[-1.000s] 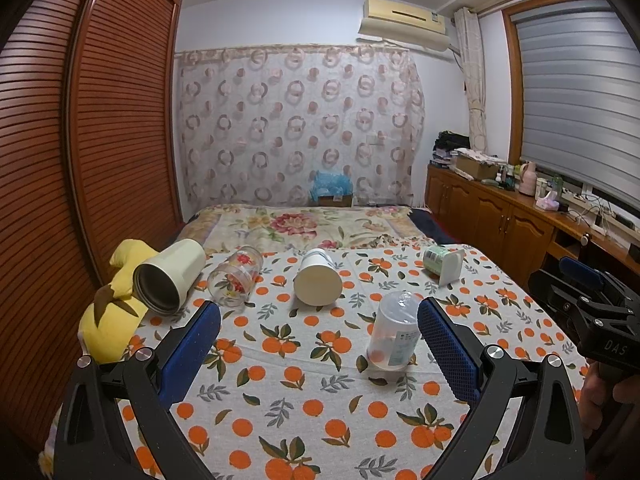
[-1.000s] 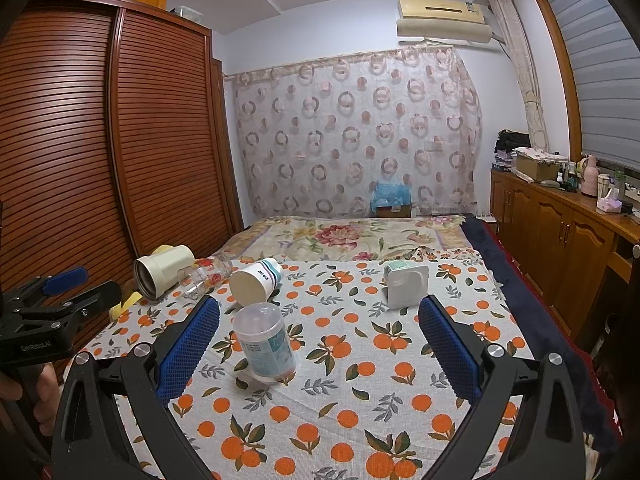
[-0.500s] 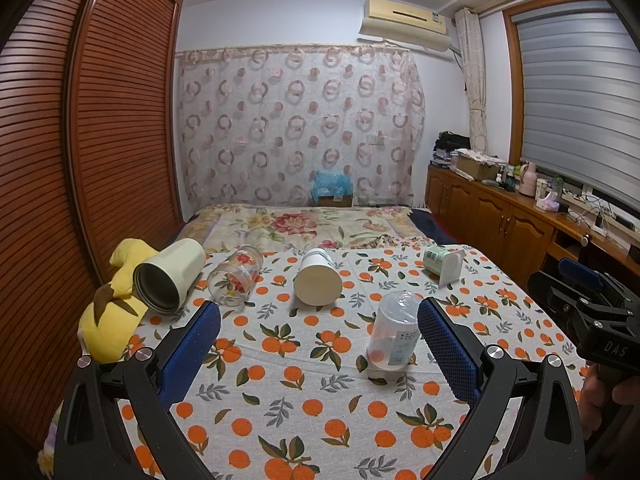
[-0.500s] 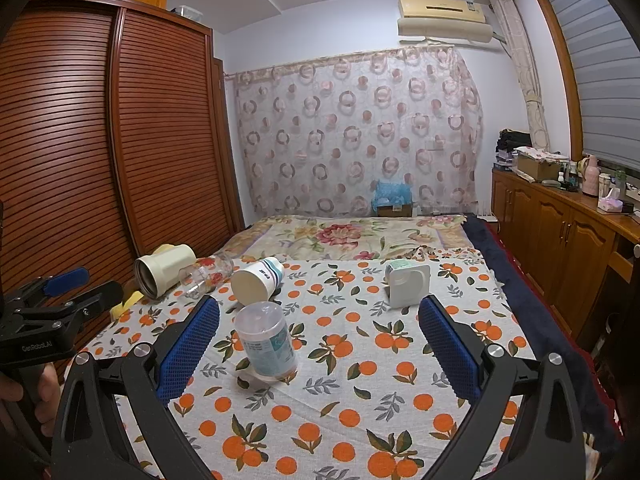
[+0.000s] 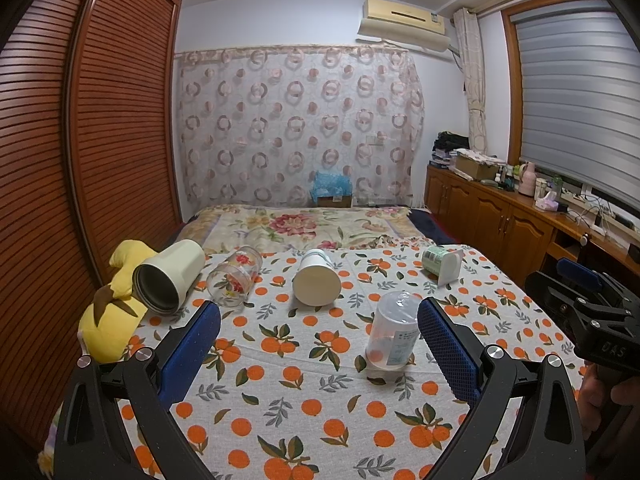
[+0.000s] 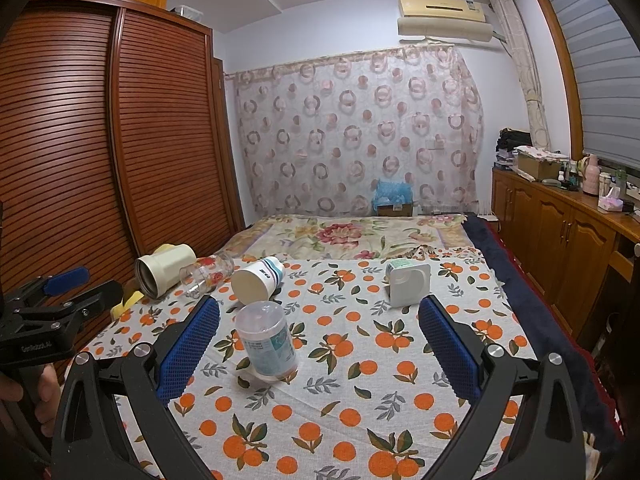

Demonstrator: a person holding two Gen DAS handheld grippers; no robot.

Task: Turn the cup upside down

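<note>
Both tools gape empty above the orange-print cloth [image 6: 360,412] on the bed: the left tool [image 5: 318,344] and right tool [image 6: 318,342] hover short of a clear plastic cup [image 6: 266,342] standing nearest. Beyond lie a paper cup [image 6: 256,280], glass jar [image 5: 234,280] and cream tumbler [image 5: 168,276] on their sides. A clean flip likely needs a mid-wall grip, then a slow roll

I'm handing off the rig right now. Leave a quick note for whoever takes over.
Left gripper: open, empty, held above the cloth.
Right gripper: open, empty, beside it.
Clear cup stands upside down near the middle, looks done.
Lying on their sides: cream mug, glass, paper cup, green pot.
Left: flip those if wanted.
</note>
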